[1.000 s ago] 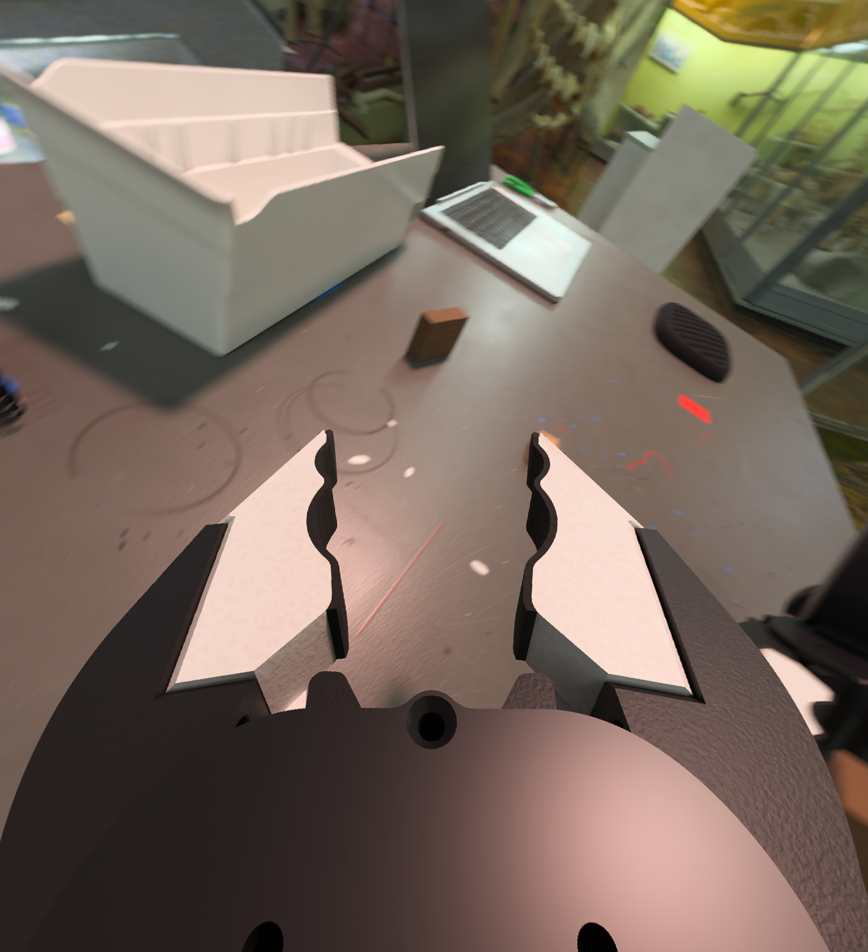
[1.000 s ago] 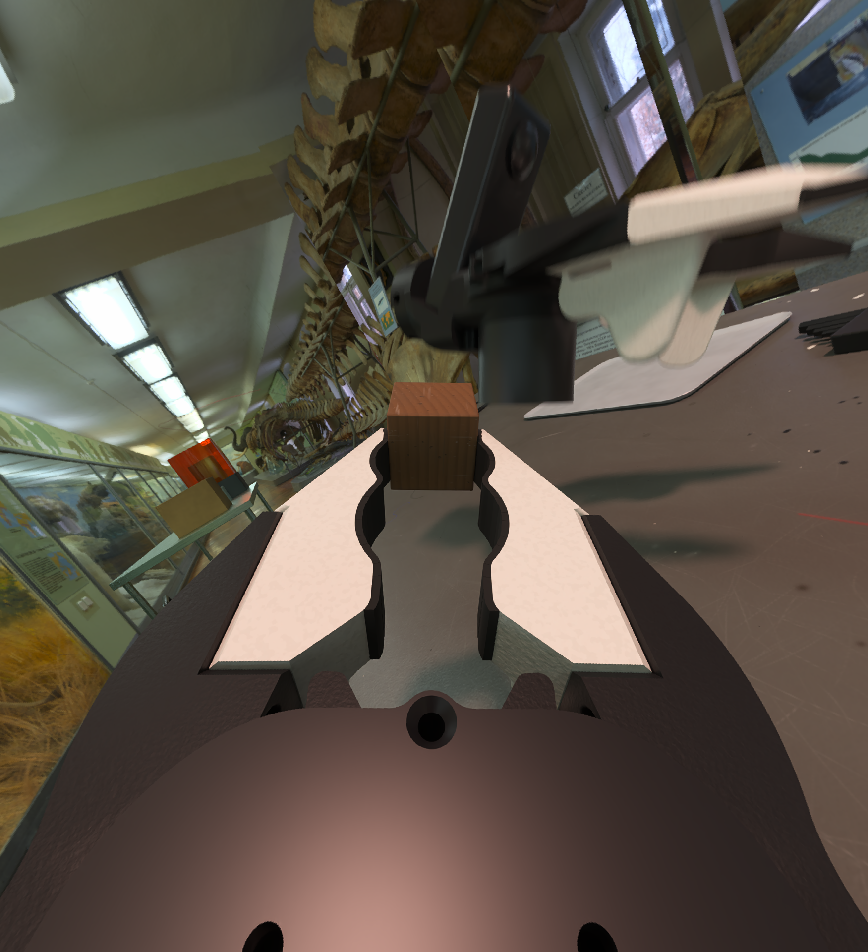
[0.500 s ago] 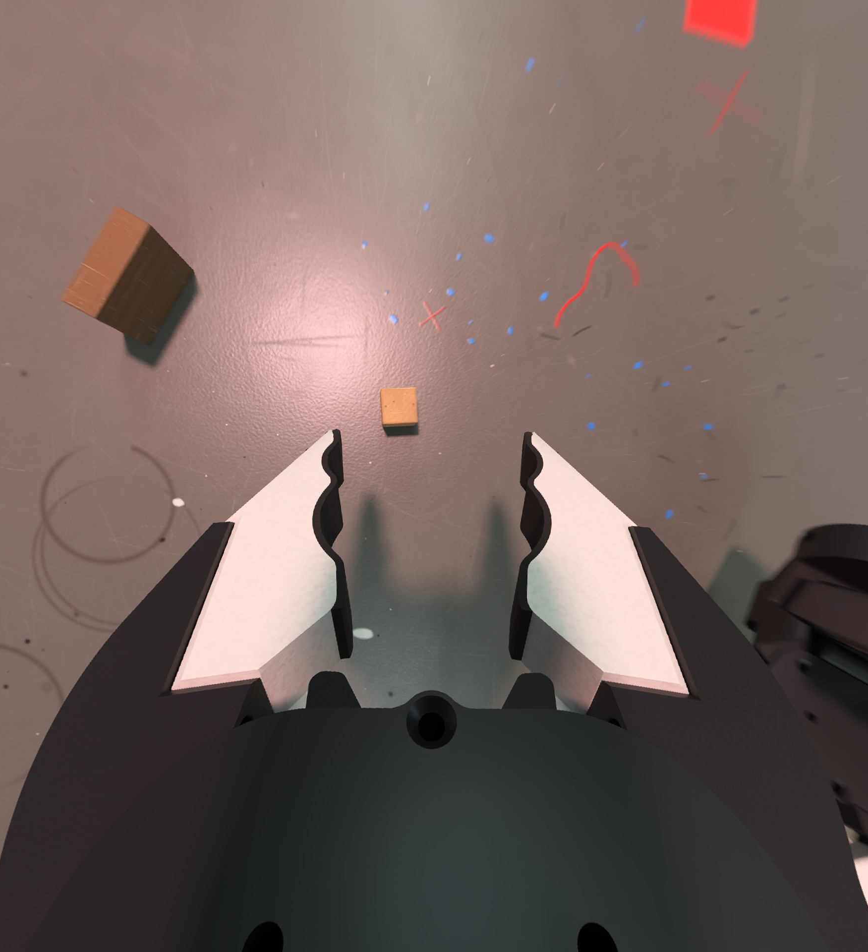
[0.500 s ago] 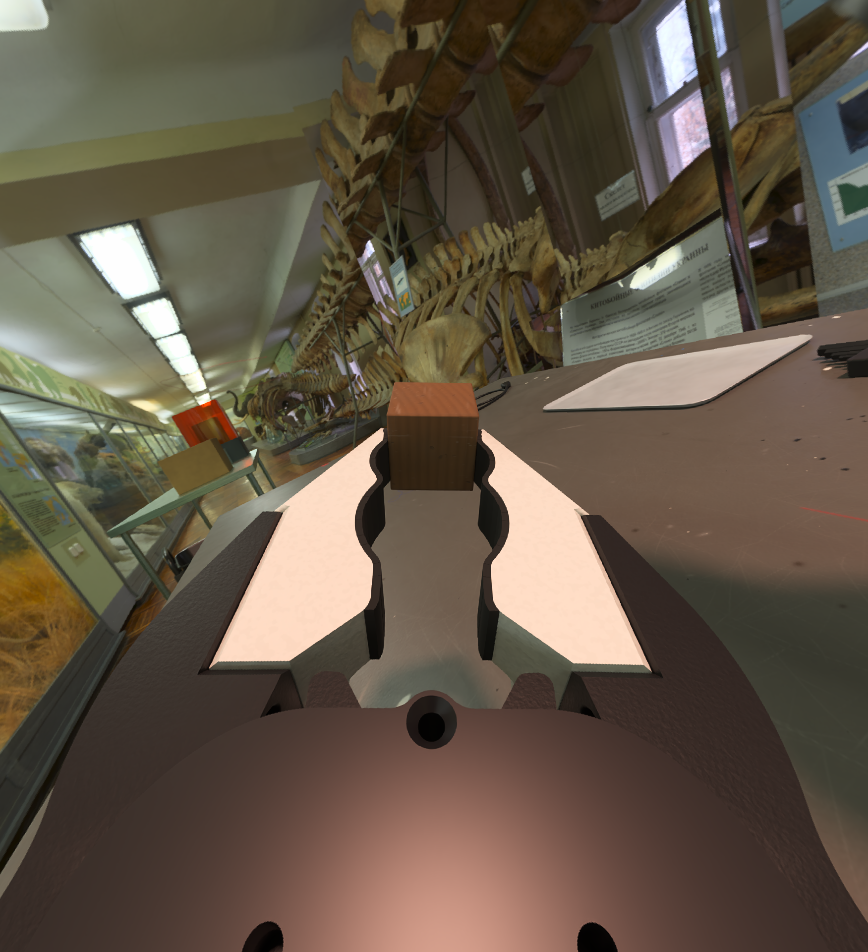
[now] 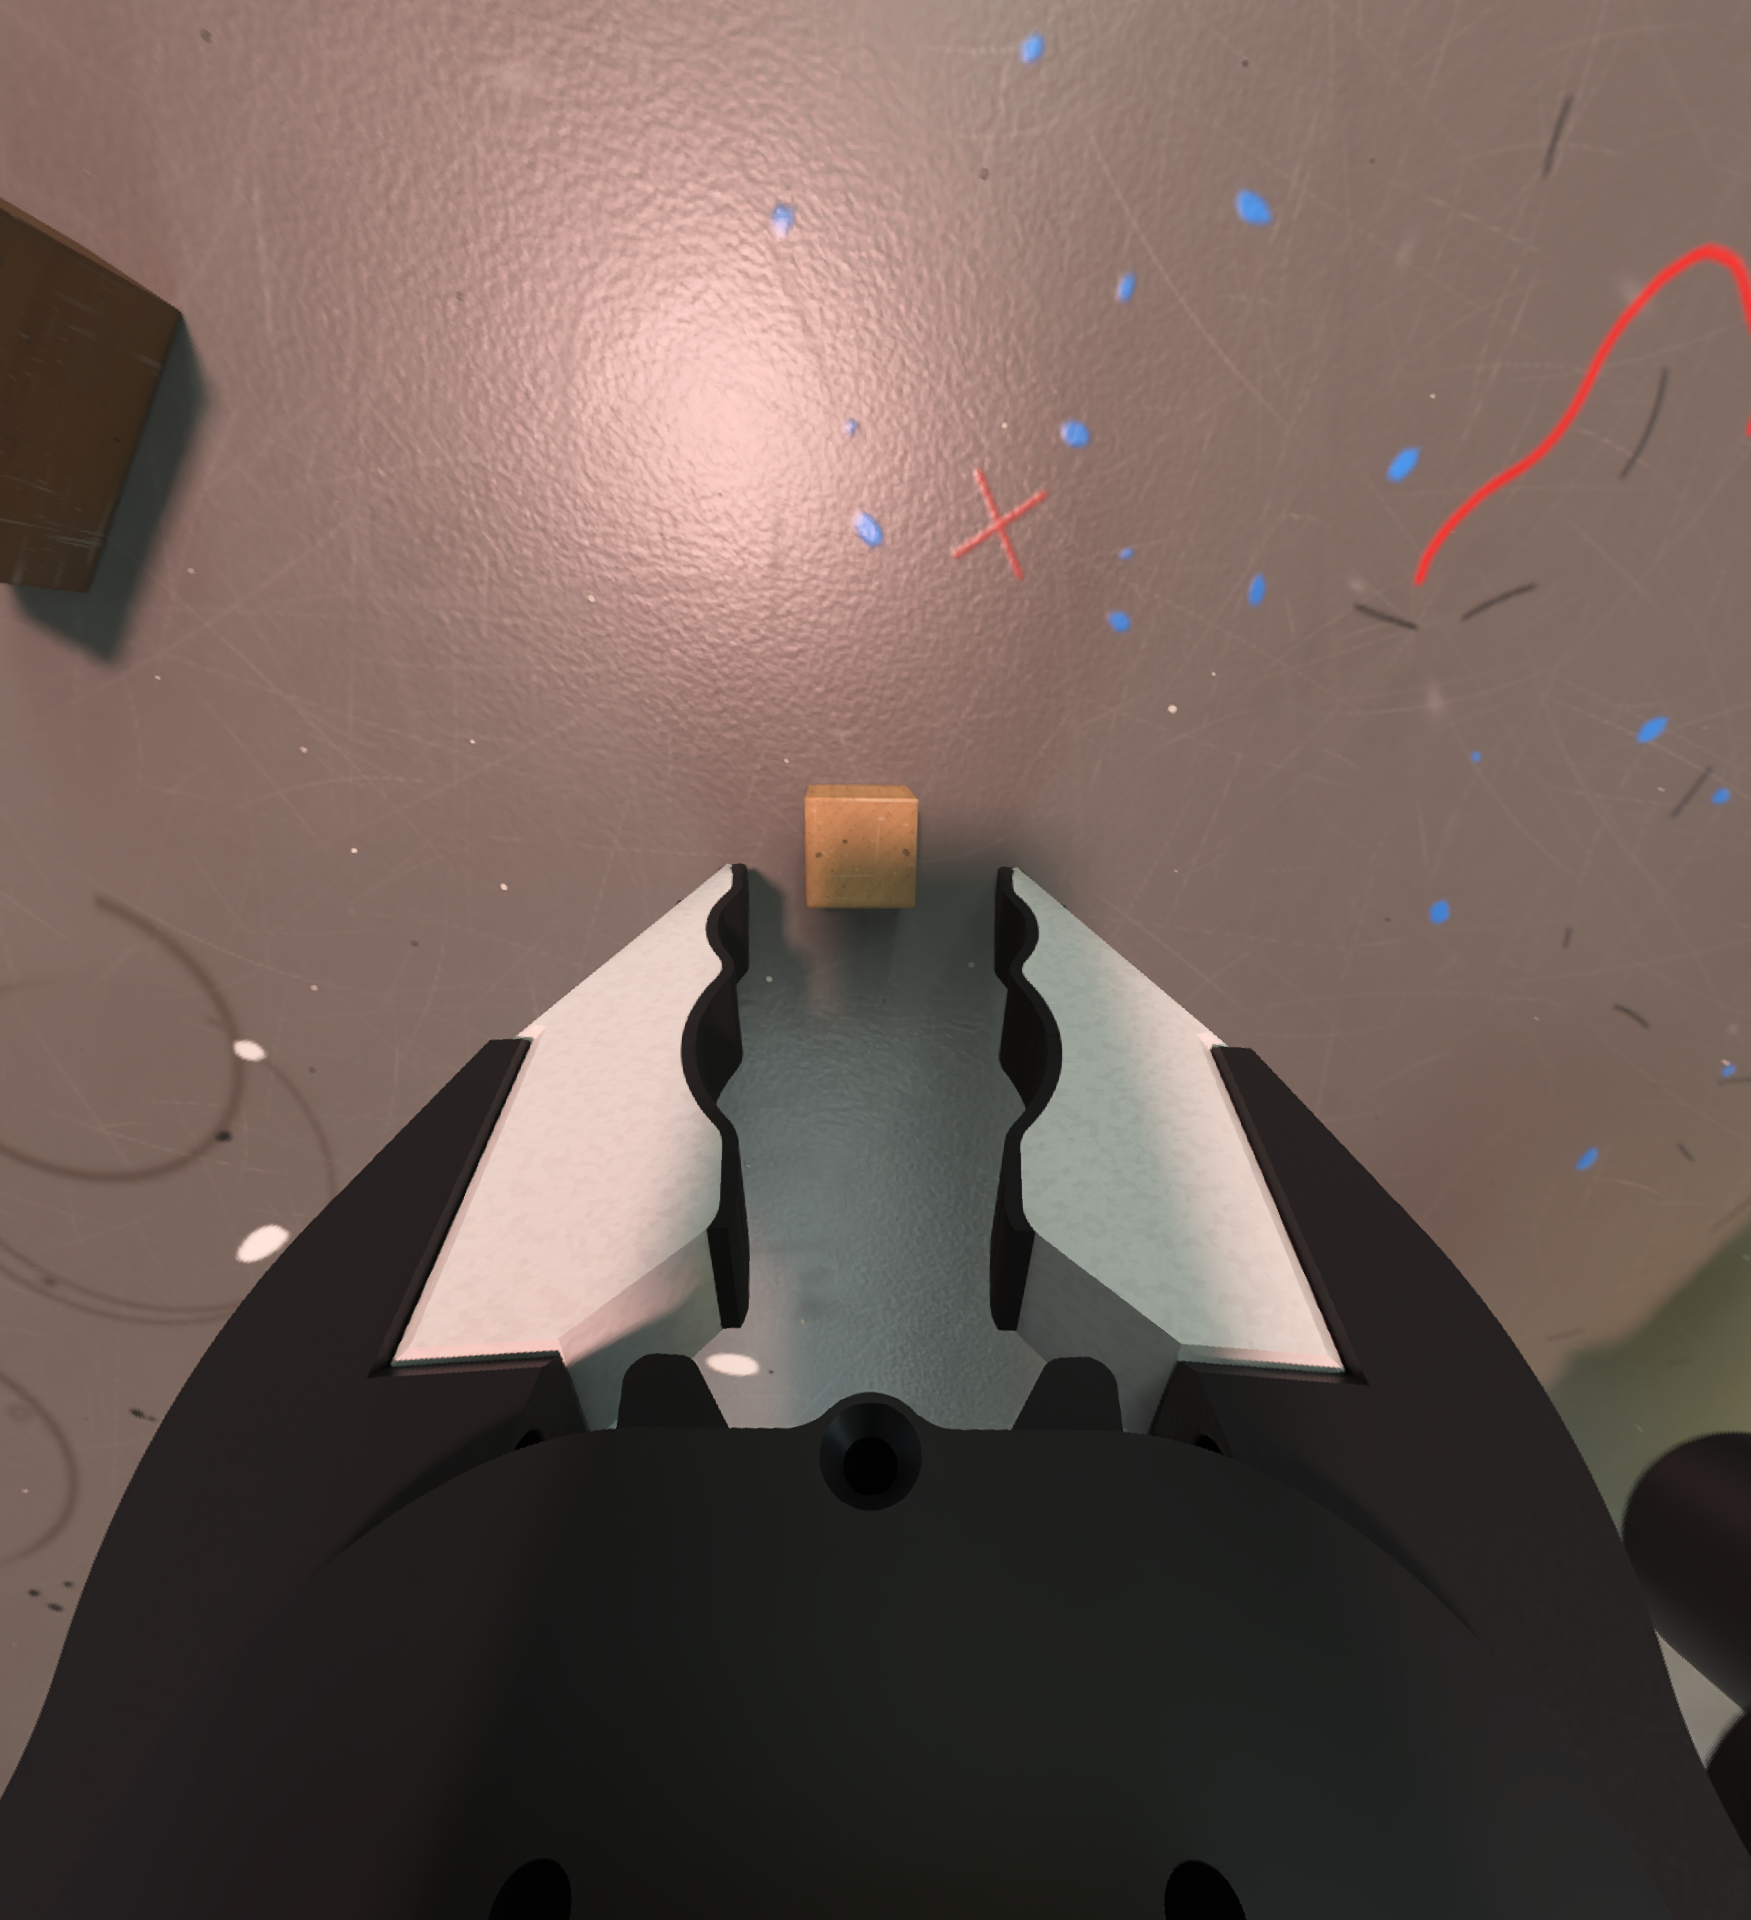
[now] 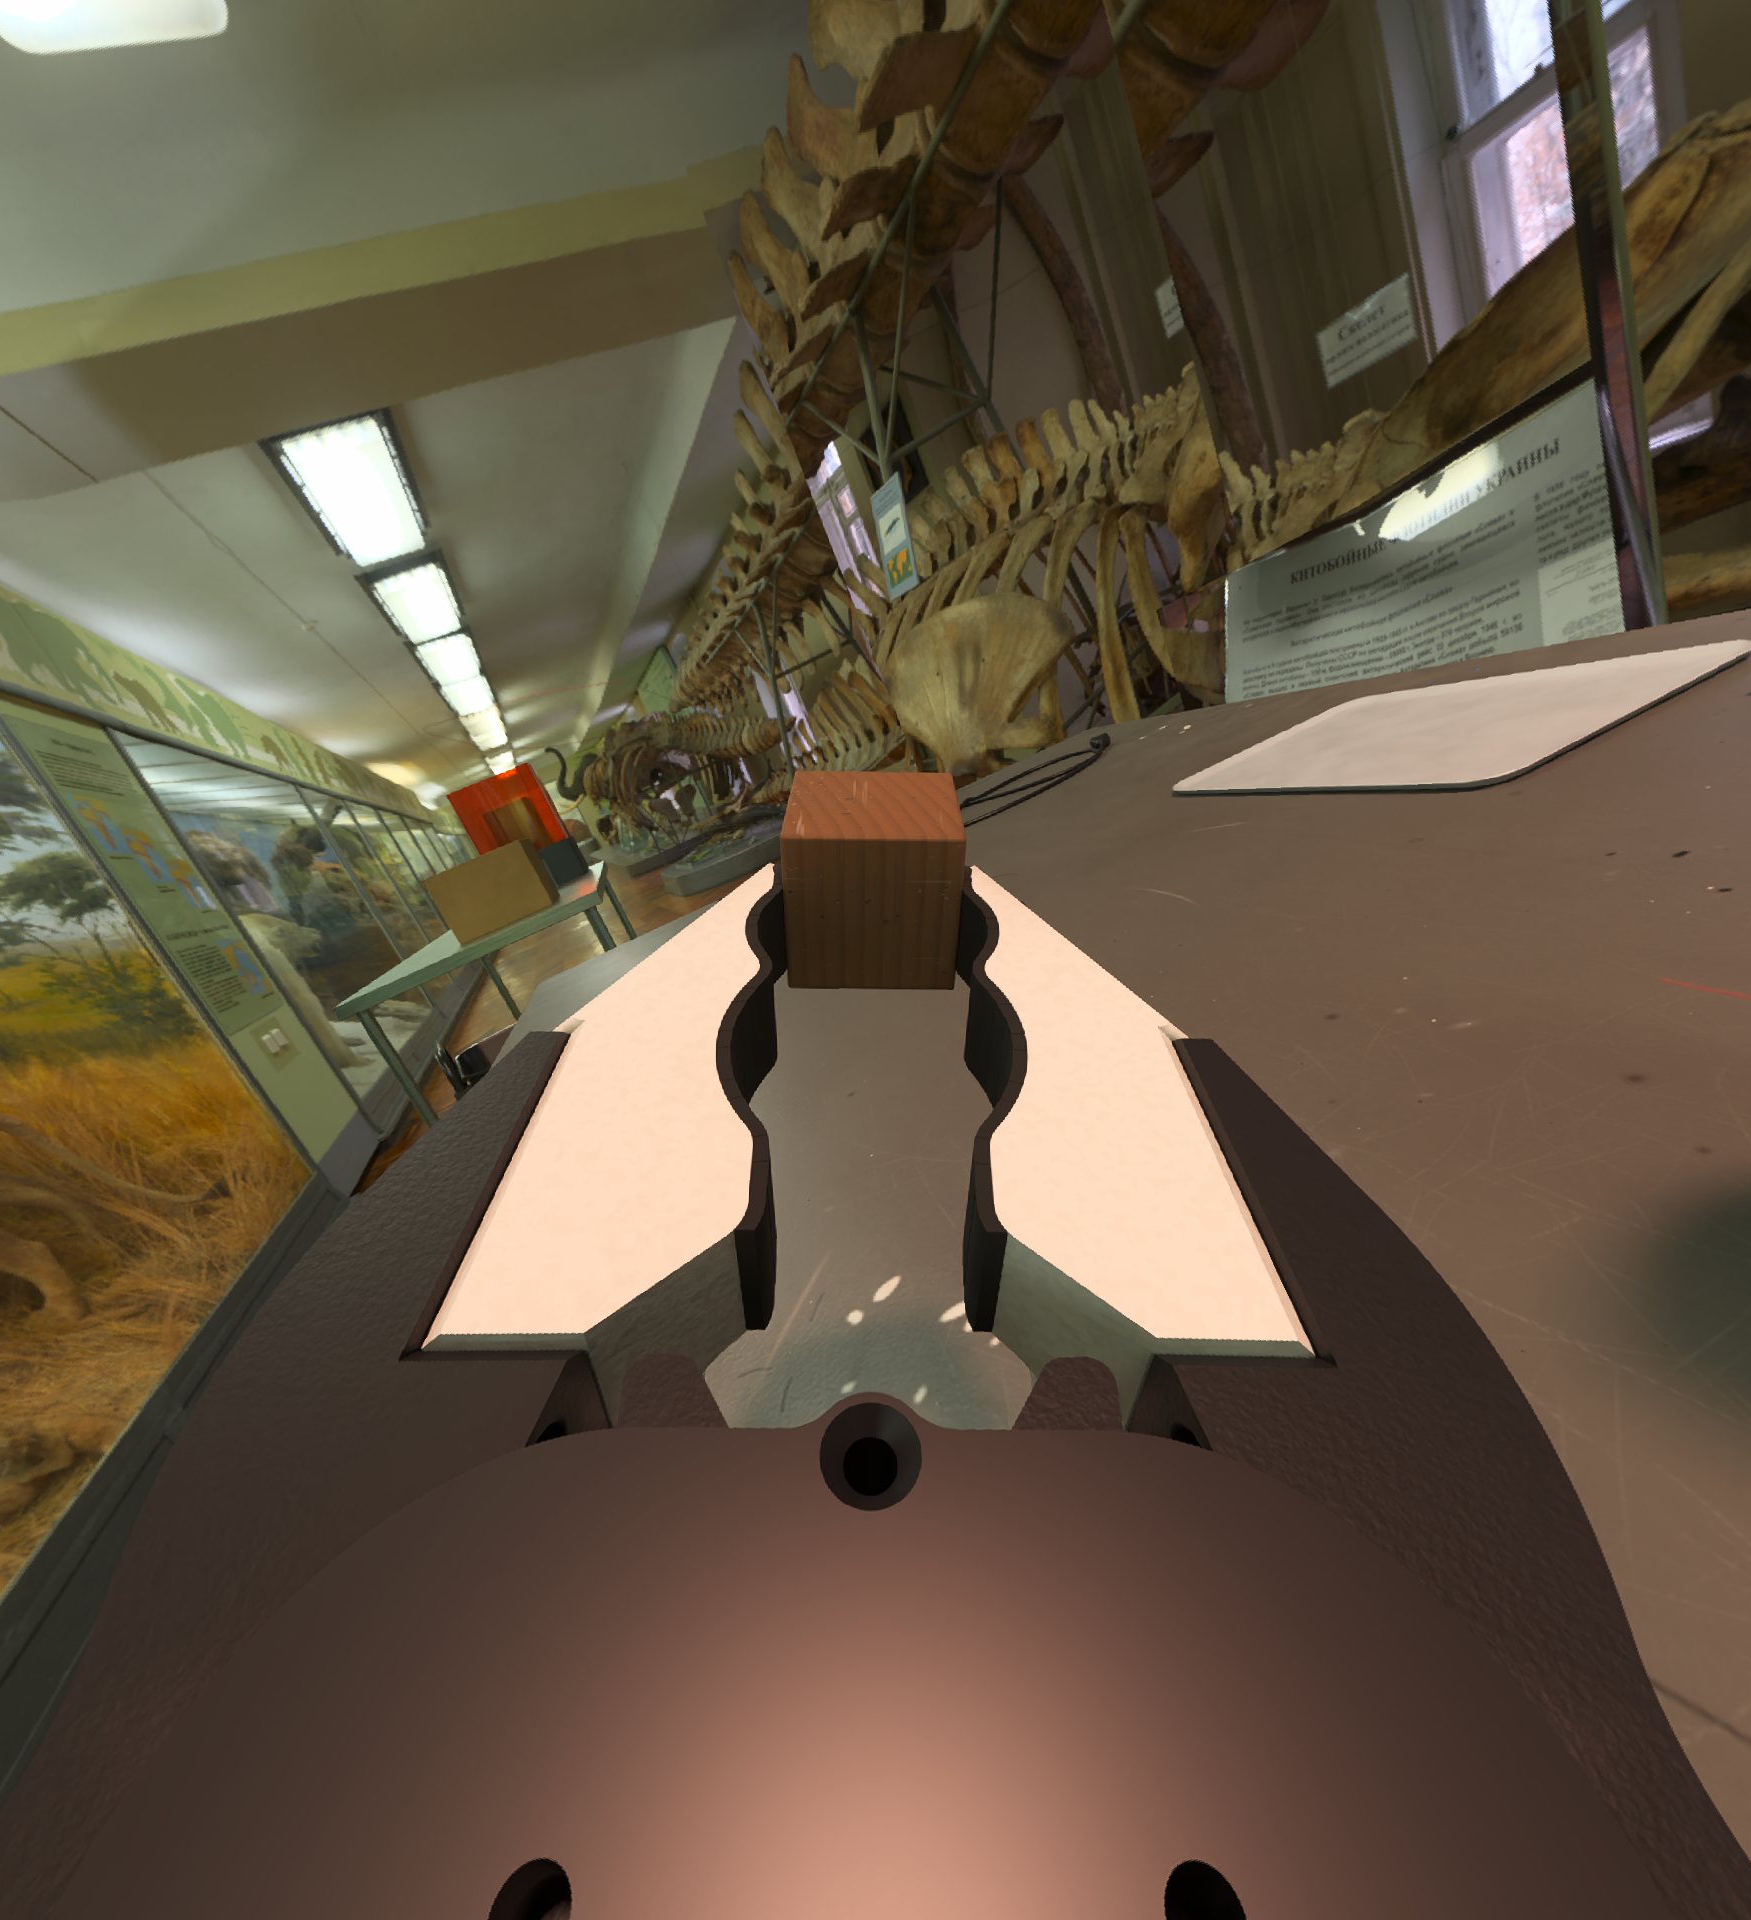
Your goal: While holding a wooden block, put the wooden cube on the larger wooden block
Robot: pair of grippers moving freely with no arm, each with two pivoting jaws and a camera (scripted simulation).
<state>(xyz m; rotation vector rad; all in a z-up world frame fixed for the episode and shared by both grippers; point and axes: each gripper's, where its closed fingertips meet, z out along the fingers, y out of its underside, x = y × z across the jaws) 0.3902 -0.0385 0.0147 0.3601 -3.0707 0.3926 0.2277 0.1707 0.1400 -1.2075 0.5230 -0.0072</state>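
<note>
Left gripper [image 5: 869,883] hangs spread just short of the wooden cube [image 5: 862,847]; right gripper [image 6: 869,904] clamps a wooden block [image 6: 871,894] near the desk [image 6: 1473,1039] edge.

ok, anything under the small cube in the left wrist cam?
Only the table. The small wooden cube rests on it, ahead of the open left gripper. Its underside is hidden.

Tan wooden cube [image 5: 862,847], dk-brown larger block [image 5: 19,384], grey table [image 5: 538,623] w/ blue specks, red squiggle.
</note>
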